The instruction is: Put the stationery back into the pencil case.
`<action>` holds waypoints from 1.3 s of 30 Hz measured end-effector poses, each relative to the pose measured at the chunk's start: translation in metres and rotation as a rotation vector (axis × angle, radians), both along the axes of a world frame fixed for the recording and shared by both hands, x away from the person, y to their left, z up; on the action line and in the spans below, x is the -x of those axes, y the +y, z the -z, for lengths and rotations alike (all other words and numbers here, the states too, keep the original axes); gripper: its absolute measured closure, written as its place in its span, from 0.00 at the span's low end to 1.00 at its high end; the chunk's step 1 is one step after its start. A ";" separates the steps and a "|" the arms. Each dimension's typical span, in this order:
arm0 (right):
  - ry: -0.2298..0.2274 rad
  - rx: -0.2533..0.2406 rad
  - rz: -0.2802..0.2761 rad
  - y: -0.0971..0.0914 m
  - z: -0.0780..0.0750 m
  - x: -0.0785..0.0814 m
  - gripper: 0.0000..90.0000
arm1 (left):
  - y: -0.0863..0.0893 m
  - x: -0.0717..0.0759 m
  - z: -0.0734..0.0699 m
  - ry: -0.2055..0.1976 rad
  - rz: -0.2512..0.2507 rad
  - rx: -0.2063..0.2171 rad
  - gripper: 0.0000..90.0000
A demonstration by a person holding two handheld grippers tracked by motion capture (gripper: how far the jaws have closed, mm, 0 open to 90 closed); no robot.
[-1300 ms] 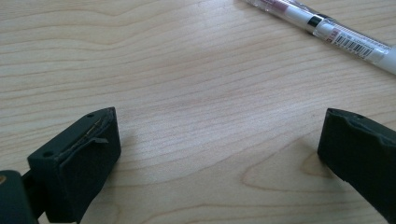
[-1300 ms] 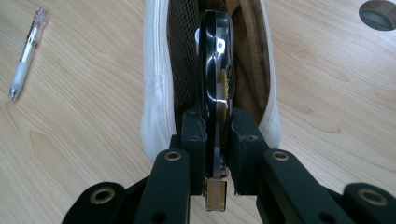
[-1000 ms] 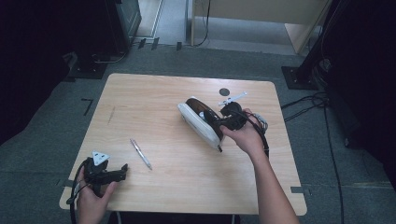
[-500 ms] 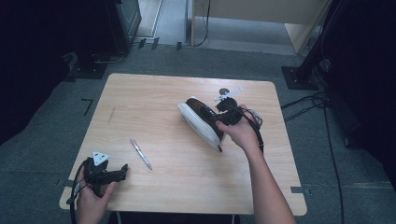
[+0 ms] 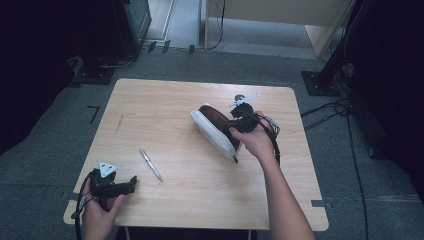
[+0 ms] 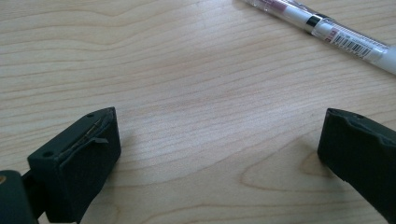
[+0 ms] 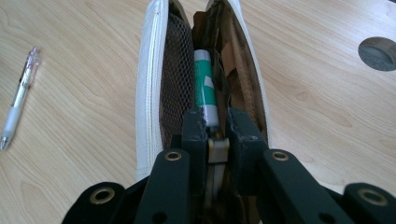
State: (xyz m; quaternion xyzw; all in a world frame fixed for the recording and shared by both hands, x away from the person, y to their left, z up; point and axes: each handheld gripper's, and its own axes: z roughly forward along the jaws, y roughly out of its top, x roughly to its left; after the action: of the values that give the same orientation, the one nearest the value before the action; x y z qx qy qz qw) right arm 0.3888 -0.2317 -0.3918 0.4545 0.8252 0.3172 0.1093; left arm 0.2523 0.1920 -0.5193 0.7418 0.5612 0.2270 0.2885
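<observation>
Green-and-white tube [image 7: 204, 84] pinched in my right claw [image 7: 217, 122], inside the open pencil case [image 7: 154, 84] straight ahead of it, my left claw [image 6: 219, 140] wide and empty on the wooden surface [image 5: 165, 105], pen [image 6: 327, 32] just beyond it.

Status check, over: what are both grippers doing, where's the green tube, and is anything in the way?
Right gripper shut on green tube, inside open pencil case. Left gripper open, idle on table. Pen lies apart; nothing blocking.
</observation>
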 end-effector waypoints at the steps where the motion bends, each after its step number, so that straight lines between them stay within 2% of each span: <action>1: -0.005 0.001 -0.005 0.000 0.001 0.000 0.88 | 0.000 0.000 0.000 0.000 0.000 0.000 0.00; 13: -0.029 -0.039 0.023 0.003 0.001 -0.002 0.89 | 0.000 0.000 0.000 0.000 0.001 0.001 0.00; 16: -0.053 -0.039 0.021 0.003 -0.002 -0.001 0.91 | 0.000 0.000 0.000 0.000 0.001 0.001 0.00; 21: -0.098 -0.070 0.016 0.005 -0.010 0.009 0.89 | 0.000 0.000 0.000 0.000 0.001 0.001 0.00; 24: -0.122 -0.079 0.003 0.012 -0.014 0.020 0.89 | 0.000 0.000 0.000 0.000 0.001 0.001 0.00; 29: -0.167 -0.127 -0.020 0.029 -0.013 0.046 0.87 | 0.000 0.000 0.000 0.000 0.002 0.000 0.00; 34: -0.193 -0.153 -0.051 0.053 -0.001 0.076 0.85 | 0.000 0.000 0.000 0.000 0.001 0.001 0.00; 39: -0.202 -0.150 -0.095 0.080 0.016 0.099 0.84 | 0.000 0.000 0.000 0.001 0.002 0.001 0.00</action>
State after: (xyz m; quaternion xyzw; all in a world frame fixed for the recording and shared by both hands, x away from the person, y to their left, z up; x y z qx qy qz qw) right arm 0.2897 -0.1515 -0.4075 0.3875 0.8045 0.4270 0.1422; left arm 0.2523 0.1919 -0.5192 0.7423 0.5608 0.2262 0.2888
